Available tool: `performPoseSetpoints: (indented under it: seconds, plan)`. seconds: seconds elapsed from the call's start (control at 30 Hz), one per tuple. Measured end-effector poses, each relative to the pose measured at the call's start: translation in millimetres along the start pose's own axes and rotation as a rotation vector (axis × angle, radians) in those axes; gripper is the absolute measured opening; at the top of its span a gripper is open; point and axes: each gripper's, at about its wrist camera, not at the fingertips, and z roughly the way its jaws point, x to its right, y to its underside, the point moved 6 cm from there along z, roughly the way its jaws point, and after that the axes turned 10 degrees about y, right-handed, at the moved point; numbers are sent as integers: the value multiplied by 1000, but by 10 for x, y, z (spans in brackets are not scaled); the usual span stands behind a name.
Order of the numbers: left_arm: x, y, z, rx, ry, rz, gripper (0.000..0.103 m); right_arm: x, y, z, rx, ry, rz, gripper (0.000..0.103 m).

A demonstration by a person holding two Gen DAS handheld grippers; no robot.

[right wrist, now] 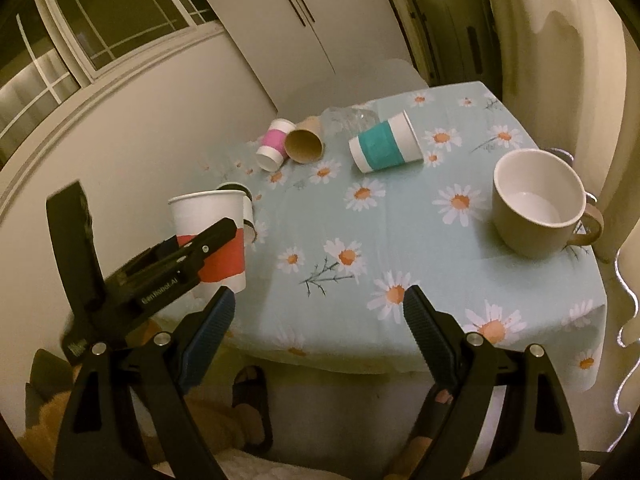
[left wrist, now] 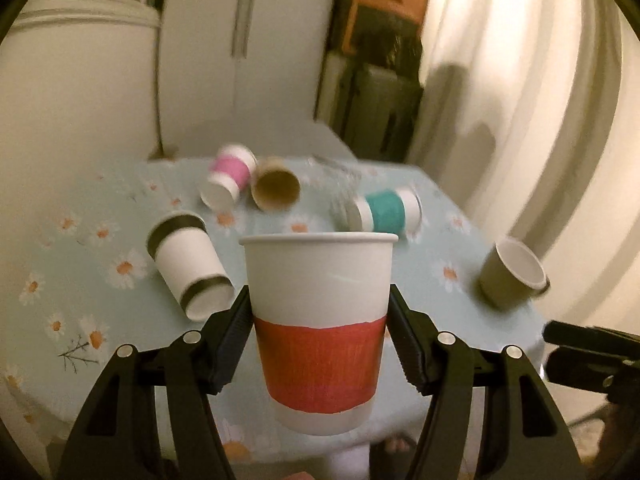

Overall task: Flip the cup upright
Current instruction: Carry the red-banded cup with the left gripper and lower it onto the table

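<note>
Above table edge: left claw grips red-banded cup upright; right claw spread; black-banded cup behind.

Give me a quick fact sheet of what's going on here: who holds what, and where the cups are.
held cup: red-banded paper cup, upright, mouth up
holder: left gripper, jaws shut on its sides
right gripper: open, holding nothing
cups on their sides: pink-banded cup, brown cup, teal-banded cup, black-banded cup
mug: upright
surface: daisy tablecloth

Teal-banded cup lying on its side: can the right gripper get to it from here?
Probably yes. The right gripper is open and empty, and bare tablecloth lies between it and the teal-banded cup.
</note>
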Motion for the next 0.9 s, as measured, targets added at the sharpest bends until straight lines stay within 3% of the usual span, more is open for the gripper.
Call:
performPoseSetpoints:
  seconds: [0.1,0.33,0.67,0.9]
  plan:
    - [-57,54,-3,95,-26,-12,63,-8,-15,-20,14,1,-3,85]
    - [202,233,-70,393,-81,173,63,-20,-28,6,20,18,-12,85]
    - [262,415,2,549,-160,191,63,139,-83,19,24,18,41,85]
    - [296,622,189,572,-211,216,63,156,-69,81,6,38,38,85]
